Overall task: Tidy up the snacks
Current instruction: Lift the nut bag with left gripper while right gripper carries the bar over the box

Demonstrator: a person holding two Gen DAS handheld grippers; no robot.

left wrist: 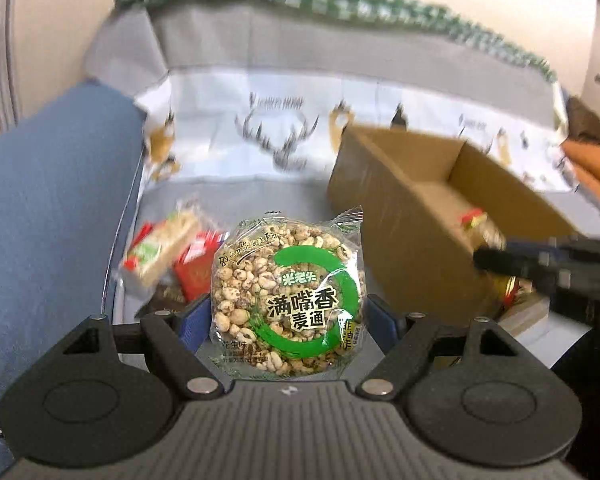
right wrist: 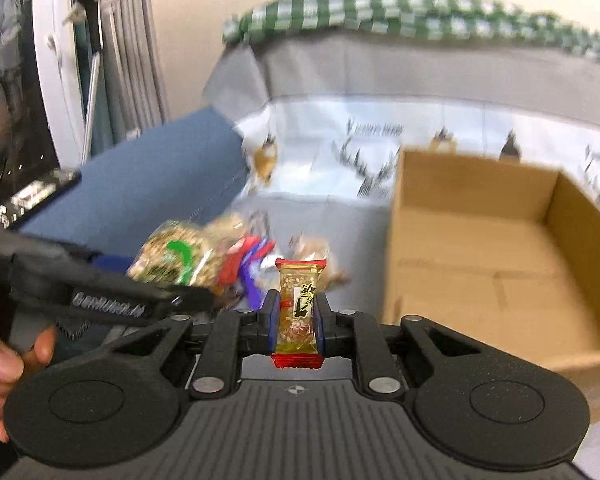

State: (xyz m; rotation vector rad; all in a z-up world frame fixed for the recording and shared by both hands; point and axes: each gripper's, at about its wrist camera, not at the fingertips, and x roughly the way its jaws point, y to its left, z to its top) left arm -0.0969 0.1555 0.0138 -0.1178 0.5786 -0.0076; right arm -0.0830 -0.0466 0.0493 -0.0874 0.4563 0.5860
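The left gripper (left wrist: 288, 312) has its fingers spread wide, clamping a round puffed-grain cake packet (left wrist: 287, 296). The right gripper (right wrist: 296, 316), nearly closed, pinches a slim snack bar (right wrist: 299, 312) upright, beside the cardboard box (right wrist: 472, 280) on the sofa seat (right wrist: 340, 216).

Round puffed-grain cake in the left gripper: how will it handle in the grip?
The puffed-grain cake probably weighs little: it is airy puffed kernels. The glossy clear wrapper looks slippery, so it may slide between the left gripper's fingers. Likely brittle; a hard squeeze could crumble it.
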